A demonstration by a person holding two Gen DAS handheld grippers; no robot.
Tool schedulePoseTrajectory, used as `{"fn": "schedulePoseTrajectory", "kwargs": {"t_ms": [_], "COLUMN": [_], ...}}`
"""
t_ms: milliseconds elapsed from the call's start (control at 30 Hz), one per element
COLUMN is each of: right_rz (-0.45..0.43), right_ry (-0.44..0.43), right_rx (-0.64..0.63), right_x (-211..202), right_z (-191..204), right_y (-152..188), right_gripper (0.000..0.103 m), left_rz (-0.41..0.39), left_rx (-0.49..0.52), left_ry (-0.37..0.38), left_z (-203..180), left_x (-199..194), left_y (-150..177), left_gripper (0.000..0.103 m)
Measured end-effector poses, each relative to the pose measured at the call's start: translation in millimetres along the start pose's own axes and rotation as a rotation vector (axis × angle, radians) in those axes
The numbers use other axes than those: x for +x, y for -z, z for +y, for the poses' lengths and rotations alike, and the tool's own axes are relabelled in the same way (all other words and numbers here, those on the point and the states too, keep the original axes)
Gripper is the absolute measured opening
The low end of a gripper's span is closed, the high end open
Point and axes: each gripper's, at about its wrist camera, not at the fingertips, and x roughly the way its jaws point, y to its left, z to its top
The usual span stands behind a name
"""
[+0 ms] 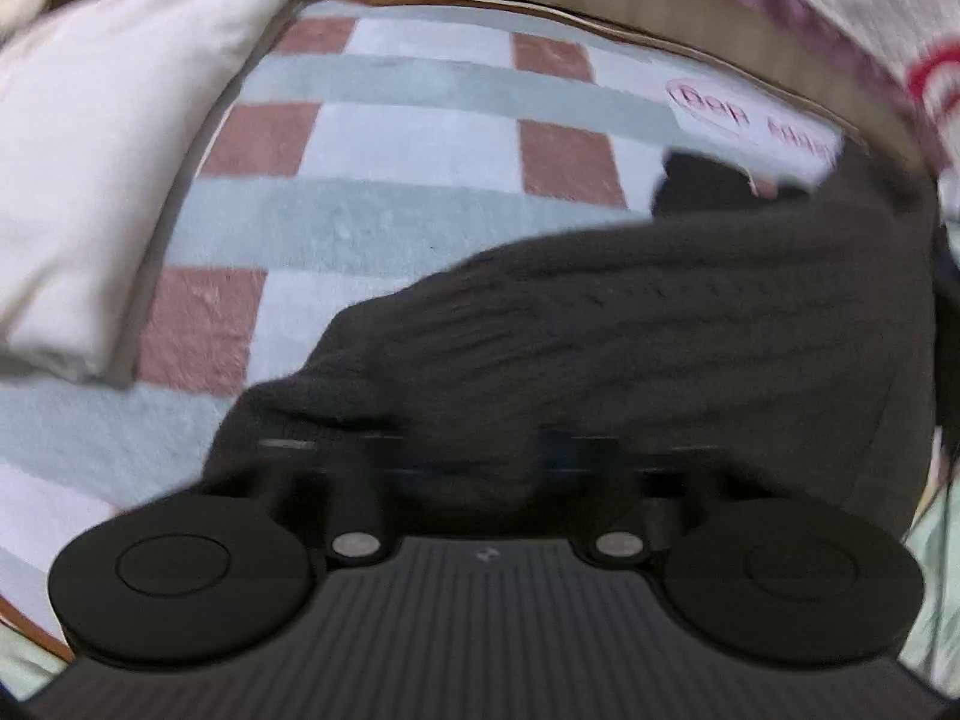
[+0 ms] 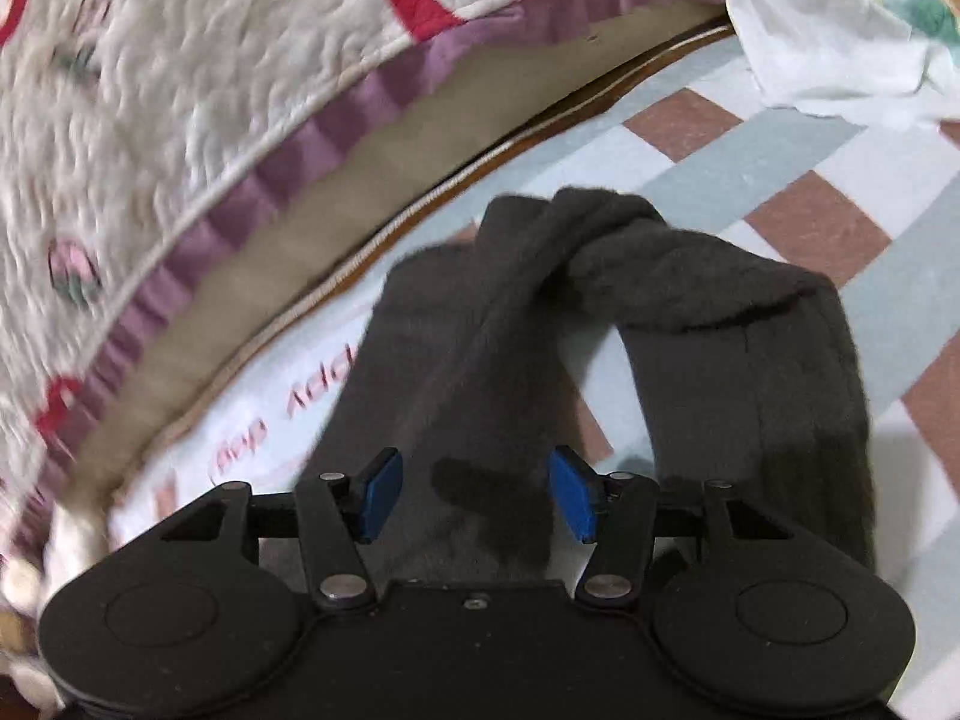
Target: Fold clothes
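Note:
A dark grey knit garment [image 1: 660,324] lies on a checked blanket [image 1: 390,150] of pale blue, white and brownish-red squares. In the left wrist view it covers the lower right, and my left gripper [image 1: 474,462] is blurred against the cloth; its fingers are lost in the dark fabric. In the right wrist view the garment [image 2: 480,330] shows as long strips with a twisted bunch at the far end. My right gripper [image 2: 477,495] is open, its blue pads [image 2: 381,495] on either side of a strip just above the cloth.
A white pillow [image 1: 102,150] lies at the left. A quilted white cover with a purple frill [image 2: 150,120] rises along the bed's edge at the left in the right wrist view. White cloth [image 2: 828,42] lies at the far right corner.

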Motion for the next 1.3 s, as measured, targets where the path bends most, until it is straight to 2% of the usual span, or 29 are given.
{"fn": "schedulePoseTrajectory", "kwargs": {"t_ms": [33,100,200,233,267,300,333,433,600,667,767,800,867,967,1067,1167,1233,1300], "right_rz": [-0.008,-0.028,-0.043,-0.031,-0.010,-0.019,-0.041,-0.150,-0.355,-0.368,-0.367,-0.380,-0.424,-0.467,-0.474,-0.470,-0.463,-0.449], "right_ry": [-0.014,-0.034,-0.009,-0.004,-0.002,-0.002,-0.003,-0.047,-0.177,-0.235,-0.324,-0.323,-0.316,-0.349,-0.343,-0.321,-0.321,-0.313], "right_rx": [0.010,0.019,-0.017,-0.035,-0.054,-0.093,-0.141,-0.240,-0.207,-0.195,-0.176,-0.210,-0.285,-0.290,-0.343,-0.414,-0.438,-0.456], "right_x": [5,16,38,45,53,53,49,17,-76,-111,-162,-176,-207,-253,-289,-317,-317,-305], "right_z": [-1,-2,7,10,13,19,27,45,50,52,55,59,67,68,79,93,97,99], "right_y": [-3,-10,-18,-20,-21,-21,-19,-10,9,19,35,43,58,72,82,89,88,85], "right_gripper": [0.064,0.064,0.064,0.060,0.049,0.017,0.013,0.011,0.010,0.010,0.010,0.010,0.010,0.009,0.009,0.009,0.009,0.009], "left_rz": [-0.023,-0.117,-0.245,-0.275,-0.280,-0.286,-0.285,-0.283,-0.382,-0.424,-0.501,-0.520,-0.559,-0.610,-0.668,-0.738,-0.768,-0.774], "left_rx": [0.001,-0.008,-0.021,-0.034,-0.045,-0.056,-0.064,-0.054,-0.062,-0.028,0.019,0.029,0.046,0.025,-0.020,-0.066,-0.100,-0.102], "left_ry": [0.008,0.011,-0.009,-0.004,-0.003,-0.002,-0.010,-0.056,-0.069,-0.044,0.065,0.075,0.054,0.016,-0.019,-0.003,0.005,-0.042], "left_z": [-2,-2,4,8,11,13,14,7,-2,-10,-29,-36,-48,-51,-45,-30,-22,-21], "left_x": [-9,-29,-49,-51,-48,-46,-40,-29,-51,-69,-101,-108,-120,-137,-157,-184,-195,-194], "left_y": [-1,-2,-3,-2,-3,-3,-3,-2,-1,1,10,14,22,32,36,42,42,37], "left_gripper": [0.010,0.010,0.010,0.010,0.010,0.010,0.010,0.009,0.009,0.008,0.008,0.008,0.007,0.007,0.006,0.006,0.006,0.006]}}
